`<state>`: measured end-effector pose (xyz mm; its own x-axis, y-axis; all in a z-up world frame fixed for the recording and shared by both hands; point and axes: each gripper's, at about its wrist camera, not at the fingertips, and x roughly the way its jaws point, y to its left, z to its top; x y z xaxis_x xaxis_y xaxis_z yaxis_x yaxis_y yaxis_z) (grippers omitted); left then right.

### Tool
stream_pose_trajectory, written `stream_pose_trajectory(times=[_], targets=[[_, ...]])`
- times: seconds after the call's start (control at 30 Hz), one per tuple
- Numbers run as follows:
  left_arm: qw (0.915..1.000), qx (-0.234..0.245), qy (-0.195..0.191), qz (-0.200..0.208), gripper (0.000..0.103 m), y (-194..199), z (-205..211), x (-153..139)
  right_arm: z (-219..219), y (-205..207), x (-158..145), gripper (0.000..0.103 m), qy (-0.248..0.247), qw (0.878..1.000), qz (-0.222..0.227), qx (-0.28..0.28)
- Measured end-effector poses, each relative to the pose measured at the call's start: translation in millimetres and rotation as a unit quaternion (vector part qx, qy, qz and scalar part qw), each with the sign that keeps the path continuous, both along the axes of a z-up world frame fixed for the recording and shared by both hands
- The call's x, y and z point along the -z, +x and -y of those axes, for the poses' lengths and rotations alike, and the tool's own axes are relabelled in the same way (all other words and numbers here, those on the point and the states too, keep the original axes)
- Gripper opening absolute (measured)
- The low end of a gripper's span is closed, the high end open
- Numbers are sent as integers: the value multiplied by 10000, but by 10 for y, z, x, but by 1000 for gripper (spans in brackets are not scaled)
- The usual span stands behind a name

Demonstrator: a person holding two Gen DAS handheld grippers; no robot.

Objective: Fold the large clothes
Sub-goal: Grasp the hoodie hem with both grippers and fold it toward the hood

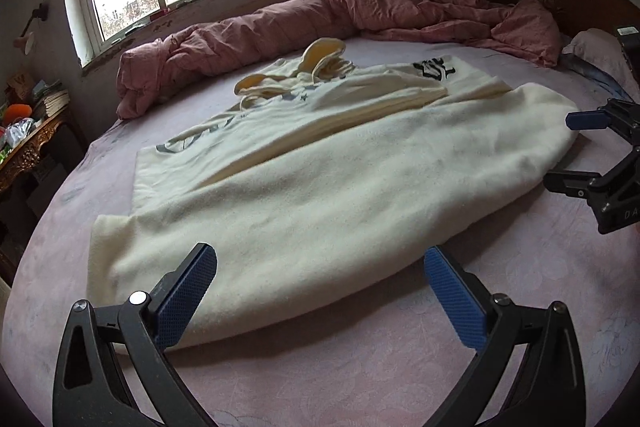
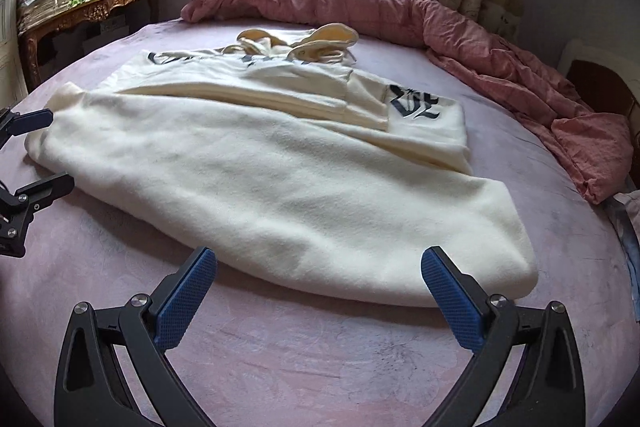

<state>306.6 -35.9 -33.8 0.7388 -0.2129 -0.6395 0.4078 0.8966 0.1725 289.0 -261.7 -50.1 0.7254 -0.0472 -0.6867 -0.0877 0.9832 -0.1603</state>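
The cream hoodie (image 2: 280, 187) is soft fleece on the folded-over part, fuzzy and matt, while its front side (image 2: 224, 75) looks like smoother knit cotton with flat dark printed lettering (image 2: 414, 101). The pinkish bed sheet (image 2: 320, 347) is a matt woven cloth with a faint floral pattern. The pink quilt (image 2: 480, 39) is crinkly, rumpled cotton. Both the left gripper (image 1: 320, 267) and right gripper (image 2: 320, 263) are matt black plastic with shiny metal pivot screws (image 1: 138, 297), and their pads (image 1: 188, 291) are blue rubbery stuff with a fine dimpled texture. The side table (image 2: 88, 13) is carved wood with a gilded, slightly glossy edge.
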Motion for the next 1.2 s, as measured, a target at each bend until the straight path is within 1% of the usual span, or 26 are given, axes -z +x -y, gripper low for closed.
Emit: stream_pose_trajectory(times=[0.1,0.17,0.2,0.23,0.27,0.3,0.37,0.47,0.5,0.53,0.6,0.63,0.77,0.87,0.9,0.93,0.97,1.0,1.03,1.07,1.1,1.13,1.17,1.2], targets=[[9997,52,85,-236,103,4,-4,84,-133,46,175,102,-183,9976,-509,-433],[9990,97,154,-414,103,36,13,129,-170,59,236,102,-207,9966,-641,-465],[9985,87,264,-477,103,51,27,167,-186,74,258,102,-241,9964,-689,-437],[9977,30,468,-492,103,63,50,223,-201,100,283,102,-334,9958,-756,-381],[9969,-14,611,-488,103,62,67,246,-209,121,299,102,-406,9956,-777,-322],[9965,-16,671,-499,103,68,91,277,-211,127,307,102,-415,9960,-742,-285],[9966,-58,697,-429,103,61,90,273,-191,161,316,102,-487,9962,-699,-154],[9936,-456,1017,-198,103,162,73,333,-133,178,312,102,-779,9962,-390,46],[9927,-608,1020,-199,103,212,36,339,-98,202,330,102,-867,9955,-363,136],[9929,-682,954,-210,103,241,-8,333,-50,245,333,102,-853,9953,-404,197],[9925,-844,847,-243,103,291,-96,328,37,295,332,102,-685,9960,-480,303],[9916,-952,844,-247,103,323,-136,327,67,313,322,102,-683,9959,-475,362],[9875,-1279,907,-174,103,431,-244,328,169,386,330,102,-1044,9904,-294,854],[9857,-1490,759,-228,102,508,-364,326,359,449,309,102,-798,9904,-306,1086],[9846,-1565,750,-210,100,529,-396,325,428,457,302,96,-709,9900,-303,1185],[9841,-1577,805,-164,91,537,-412,329,478,467,303,86,-639,9896,-302,1256],[9832,-1583,902,-124,83,557,-415,344,521,468,300,81,-568,9893,-299,1311],[9812,-1640,1011,-118,80,588,-419,367,552,464,295,67,-497,9893,-284,1339],[9803,-1669,1055,-93,70,593,-421,371,553,442,296,51,-453,9900,-248,1316],[9794,-1695,1101,-13,54,573,-418,367,540,426,298,44,-462,9905,-194,1282],[9779,-1741,1154,84,45,552,-426,355,518,414,300,32,-598,9890,-138,1349],[9774,-1767,1143,185,33,519,-436,334,499,412,305,21,-762,9860,-111,1477],[9776,-1795,1063,290,23,483,-458,298,472,400,302,19,-834,9852,-52,1494],[9780,-1815,956,386,22,446,-485,246,453,372,280,15,-860,9852,43,1484]])
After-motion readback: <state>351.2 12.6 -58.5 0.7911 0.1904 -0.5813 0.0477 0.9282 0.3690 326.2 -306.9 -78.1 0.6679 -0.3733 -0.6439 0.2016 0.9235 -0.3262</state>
